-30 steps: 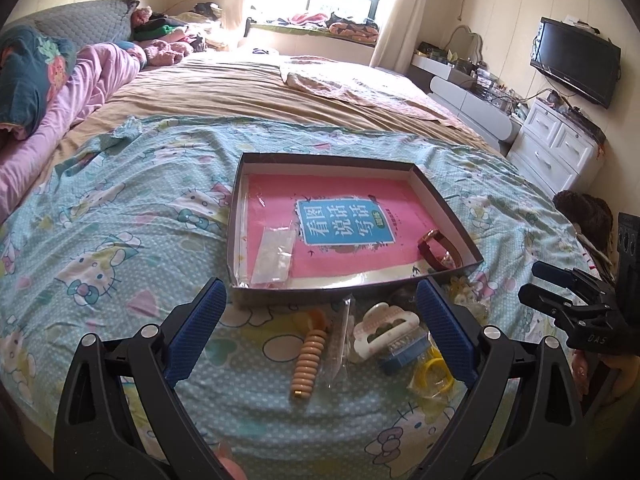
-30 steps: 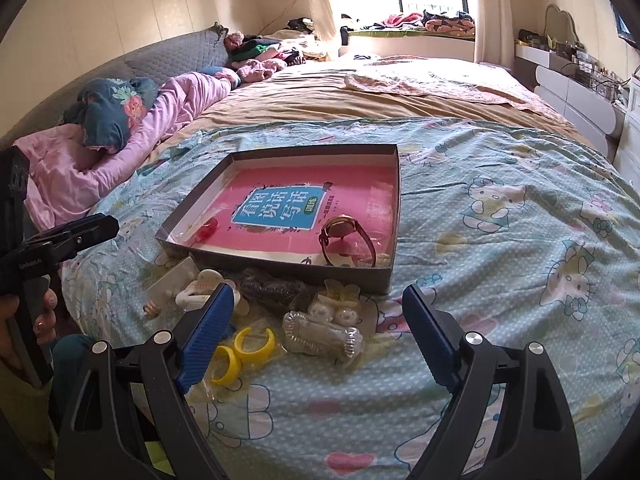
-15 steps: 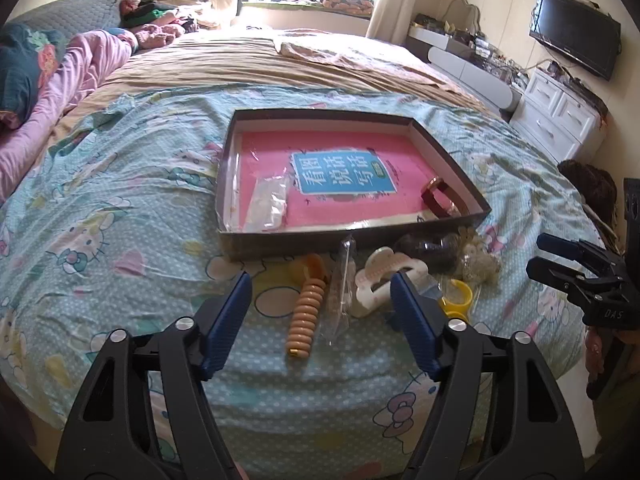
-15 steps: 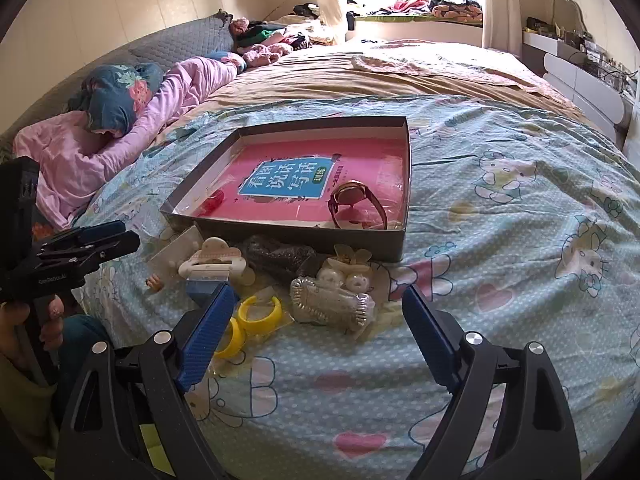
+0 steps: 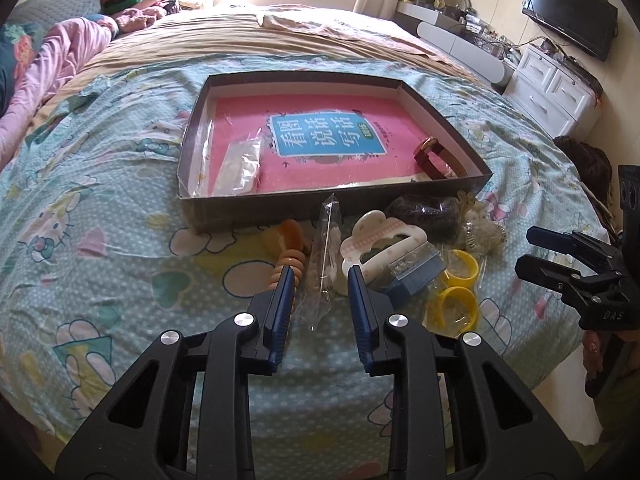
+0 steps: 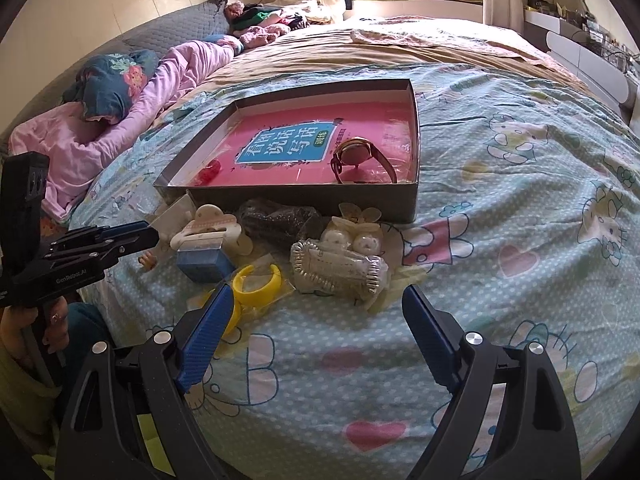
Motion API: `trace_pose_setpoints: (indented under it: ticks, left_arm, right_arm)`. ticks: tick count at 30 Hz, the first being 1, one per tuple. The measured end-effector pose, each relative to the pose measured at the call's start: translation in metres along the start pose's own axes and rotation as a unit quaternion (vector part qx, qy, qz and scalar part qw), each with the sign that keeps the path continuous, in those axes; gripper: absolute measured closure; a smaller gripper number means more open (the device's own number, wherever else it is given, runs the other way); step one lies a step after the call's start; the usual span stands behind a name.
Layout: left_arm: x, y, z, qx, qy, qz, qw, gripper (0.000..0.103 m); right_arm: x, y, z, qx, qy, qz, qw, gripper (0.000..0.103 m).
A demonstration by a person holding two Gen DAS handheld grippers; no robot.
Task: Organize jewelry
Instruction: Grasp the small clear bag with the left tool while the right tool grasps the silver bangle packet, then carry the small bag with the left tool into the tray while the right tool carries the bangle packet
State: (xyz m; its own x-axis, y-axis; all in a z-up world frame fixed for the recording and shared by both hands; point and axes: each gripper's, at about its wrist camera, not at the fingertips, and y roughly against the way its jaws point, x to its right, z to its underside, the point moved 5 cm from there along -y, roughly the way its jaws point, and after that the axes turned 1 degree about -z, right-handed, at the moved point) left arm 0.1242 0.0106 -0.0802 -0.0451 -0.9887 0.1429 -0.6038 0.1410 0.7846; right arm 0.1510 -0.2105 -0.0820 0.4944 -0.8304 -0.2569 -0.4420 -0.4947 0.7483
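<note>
A dark shallow box (image 5: 256, 208) (image 6: 280, 196) with a pink book lining lies on the bed; a watch (image 5: 434, 156) (image 6: 360, 158) and a clear packet (image 5: 240, 164) are inside. In front of it lie an orange spiral bracelet (image 5: 290, 256), a clear narrow bag (image 5: 326, 260), a white hair claw (image 5: 380, 240) (image 6: 208, 228), a blue box (image 5: 416, 276) (image 6: 202, 262), yellow rings (image 5: 456, 296) (image 6: 256, 284), a dark packet (image 6: 280, 218) and a silver packaged clip (image 6: 340, 270). My left gripper (image 5: 320, 292) is partly closed around the clear bag, not touching. My right gripper (image 6: 316, 320) is open, empty, before the silver clip.
The bed has a Hello Kitty sheet (image 6: 520, 200). Pink bedding and pillows (image 6: 132, 92) lie at the left. A white dresser (image 5: 556, 88) and TV (image 5: 568, 12) stand at the right. The bed's near edge (image 5: 320, 420) is just below the grippers.
My left gripper has moved down toward the clear bag and its jaws have narrowed a lot. My right gripper has come slightly closer to the items and stays wide open.
</note>
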Motion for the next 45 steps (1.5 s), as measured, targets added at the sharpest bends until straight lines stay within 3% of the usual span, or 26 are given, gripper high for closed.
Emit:
trace_pose_setpoints:
  ticks: [16,22,28,45]
  left_arm:
    - [-0.001,-0.015,0.000,-0.010,0.005,0.001,0.9999,0.088]
    - [-0.006,-0.020,-0.004,-0.008,0.017,0.001,0.9998,0.088]
    - [-0.005,-0.020,-0.004,-0.007,0.015,0.003,0.9999,0.094]
    - [-0.010,0.027,-0.019,0.062,0.018,0.002,0.9979,0.095]
  right_arm:
    - [0.014,-0.044,-0.010,-0.014,-0.083,0.024,0.996,0.018]
    - [0.012,-0.054,-0.009,-0.006,-0.062,0.054,0.997,0.032]
    - [0.010,-0.047,-0.005,0.010,-0.052,0.041,0.998,0.035]
    - [-0.004,0.005,-0.016,0.059,-0.013,0.017,0.998,0.036]
